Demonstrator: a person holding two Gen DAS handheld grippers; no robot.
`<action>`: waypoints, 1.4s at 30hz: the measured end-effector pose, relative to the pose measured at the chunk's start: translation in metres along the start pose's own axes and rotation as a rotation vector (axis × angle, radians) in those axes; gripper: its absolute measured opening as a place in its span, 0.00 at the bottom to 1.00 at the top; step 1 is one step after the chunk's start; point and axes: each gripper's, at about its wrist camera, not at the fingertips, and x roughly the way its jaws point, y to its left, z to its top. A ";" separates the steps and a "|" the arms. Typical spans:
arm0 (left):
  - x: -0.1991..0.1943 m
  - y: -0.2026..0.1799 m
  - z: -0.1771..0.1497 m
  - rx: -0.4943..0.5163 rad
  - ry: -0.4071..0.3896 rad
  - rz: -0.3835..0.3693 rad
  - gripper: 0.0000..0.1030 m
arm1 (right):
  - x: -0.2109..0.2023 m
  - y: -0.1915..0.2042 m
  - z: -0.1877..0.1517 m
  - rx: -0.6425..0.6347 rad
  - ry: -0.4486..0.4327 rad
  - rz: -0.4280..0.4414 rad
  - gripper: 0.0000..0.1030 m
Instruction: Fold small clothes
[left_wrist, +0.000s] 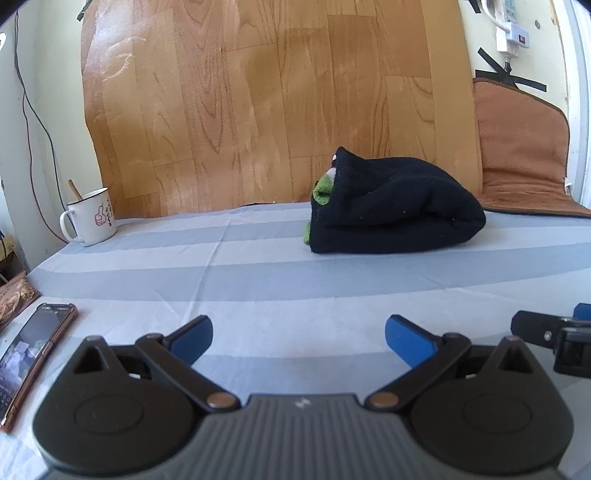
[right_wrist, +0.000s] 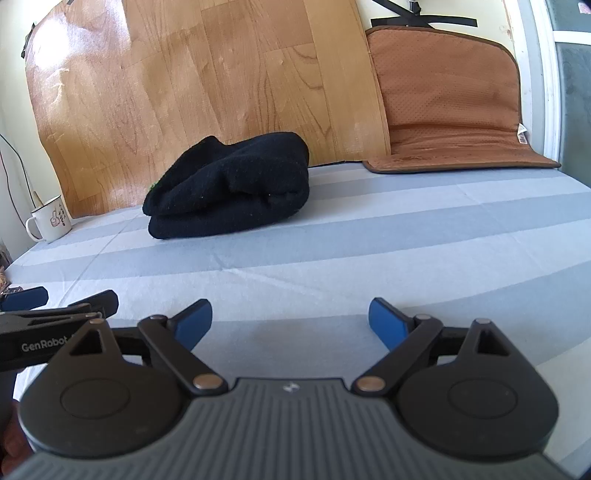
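While folded, black garment (left_wrist: 395, 206) beyond tongs.

Left wrist: low behind left tongs (left_wrist: 299, 338), facing forward over tabletop (left_wrist: 258, 288).
Right wrist: same, behind right tongs (right_wrist: 290, 321).
Shared: folded black garment (left_wrist: 395, 210) ahead.
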 end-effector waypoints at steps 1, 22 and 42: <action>0.000 0.000 0.000 -0.001 0.004 -0.003 1.00 | 0.000 0.000 0.000 -0.003 0.000 -0.002 0.91; 0.009 0.008 0.001 -0.038 0.117 -0.052 1.00 | -0.007 -0.002 -0.002 0.034 -0.037 -0.068 0.92; -0.054 -0.010 -0.017 -0.001 0.266 -0.147 1.00 | -0.061 -0.023 -0.019 0.201 0.075 0.027 0.92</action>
